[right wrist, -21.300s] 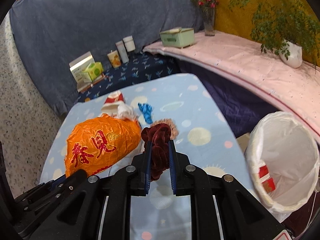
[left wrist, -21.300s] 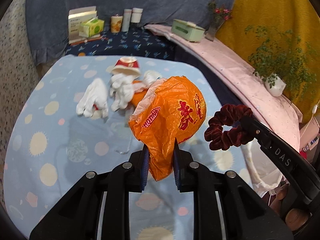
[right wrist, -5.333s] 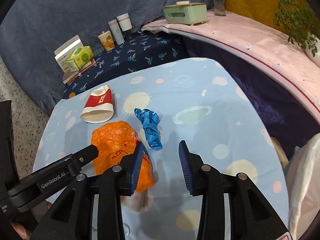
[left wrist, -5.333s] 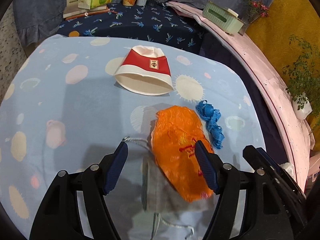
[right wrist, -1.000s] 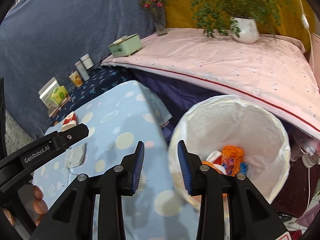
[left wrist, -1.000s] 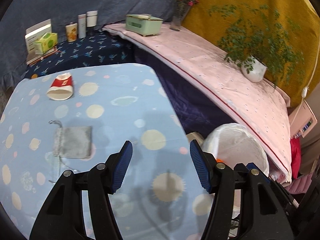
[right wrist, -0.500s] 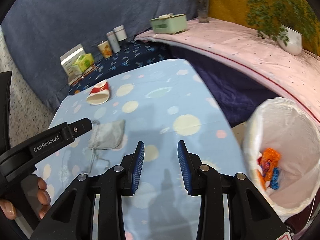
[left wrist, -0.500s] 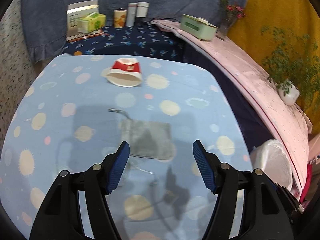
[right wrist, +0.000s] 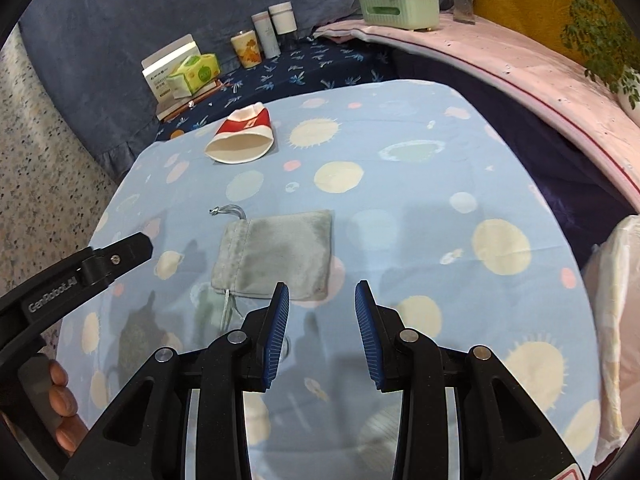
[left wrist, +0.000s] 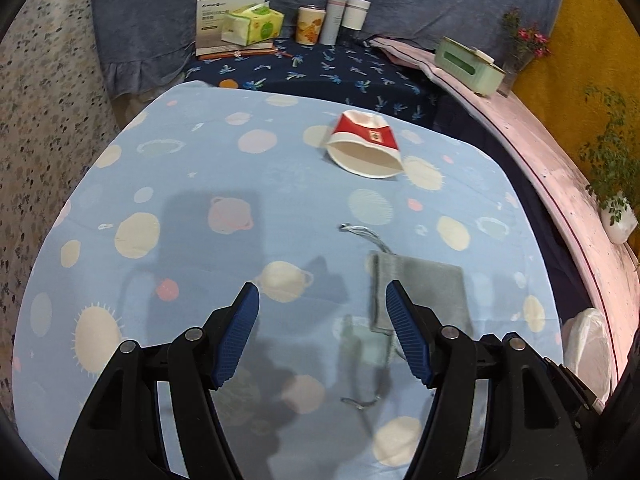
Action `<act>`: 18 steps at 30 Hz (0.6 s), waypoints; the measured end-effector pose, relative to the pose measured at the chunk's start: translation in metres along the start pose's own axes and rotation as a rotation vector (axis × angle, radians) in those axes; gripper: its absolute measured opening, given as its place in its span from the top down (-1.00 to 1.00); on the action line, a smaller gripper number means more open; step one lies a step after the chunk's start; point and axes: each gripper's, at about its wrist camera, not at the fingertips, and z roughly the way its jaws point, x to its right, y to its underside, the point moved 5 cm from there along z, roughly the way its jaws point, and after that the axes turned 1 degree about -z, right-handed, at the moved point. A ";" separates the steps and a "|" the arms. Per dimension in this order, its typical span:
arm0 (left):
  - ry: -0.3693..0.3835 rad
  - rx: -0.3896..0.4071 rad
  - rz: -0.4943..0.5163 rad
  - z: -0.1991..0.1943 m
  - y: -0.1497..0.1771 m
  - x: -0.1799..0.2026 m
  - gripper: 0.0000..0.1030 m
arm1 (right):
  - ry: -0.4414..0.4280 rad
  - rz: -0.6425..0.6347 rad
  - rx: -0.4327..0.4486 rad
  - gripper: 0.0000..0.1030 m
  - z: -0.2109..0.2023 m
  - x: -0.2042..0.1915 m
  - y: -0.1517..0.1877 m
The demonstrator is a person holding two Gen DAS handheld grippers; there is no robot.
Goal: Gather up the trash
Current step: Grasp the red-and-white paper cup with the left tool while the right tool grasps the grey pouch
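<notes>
A crushed red and white paper cup (left wrist: 365, 149) lies on its side at the far part of the blue spotted table; it also shows in the right wrist view (right wrist: 242, 135). A grey drawstring pouch (left wrist: 418, 293) lies flat nearer, just ahead of my right gripper (right wrist: 322, 292), which is open and empty. The pouch shows again in the right wrist view (right wrist: 278, 255). My left gripper (left wrist: 322, 300) is open and empty, left of the pouch. The white-lined bin (left wrist: 588, 340) stands beyond the table's right edge.
The blue tablecloth (left wrist: 180, 184) ends at a dark blue shelf with a tissue pack (left wrist: 253, 25), a box and cups (left wrist: 310, 30). A pink ledge (right wrist: 520, 60) with a green box (right wrist: 396, 8) and plants runs on the right.
Both grippers have swung from the bin back over the table and come lower and closer to the pouch and cup. Both stay open and empty.
</notes>
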 end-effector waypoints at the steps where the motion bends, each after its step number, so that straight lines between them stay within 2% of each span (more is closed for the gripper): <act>1: -0.003 -0.003 -0.004 0.003 -0.002 -0.003 -0.22 | 0.000 0.000 -0.006 0.34 0.005 -0.002 -0.001; 6: -0.005 -0.005 -0.018 0.016 -0.015 -0.009 -0.32 | 0.007 -0.005 -0.051 0.35 0.034 -0.007 -0.003; 9: 0.010 -0.010 -0.027 0.027 -0.028 -0.005 -0.32 | 0.010 -0.003 -0.066 0.48 0.048 -0.009 -0.004; 11: 0.021 -0.013 -0.029 0.037 -0.038 0.001 -0.32 | 0.023 -0.024 -0.053 0.80 0.052 -0.011 -0.008; 12: 0.024 -0.014 -0.030 0.042 -0.043 0.005 -0.32 | 0.020 -0.034 -0.054 0.89 0.054 -0.013 -0.010; 18: 0.050 -0.020 -0.059 0.074 -0.077 0.024 -0.32 | 0.023 -0.028 -0.025 0.91 0.061 -0.009 -0.030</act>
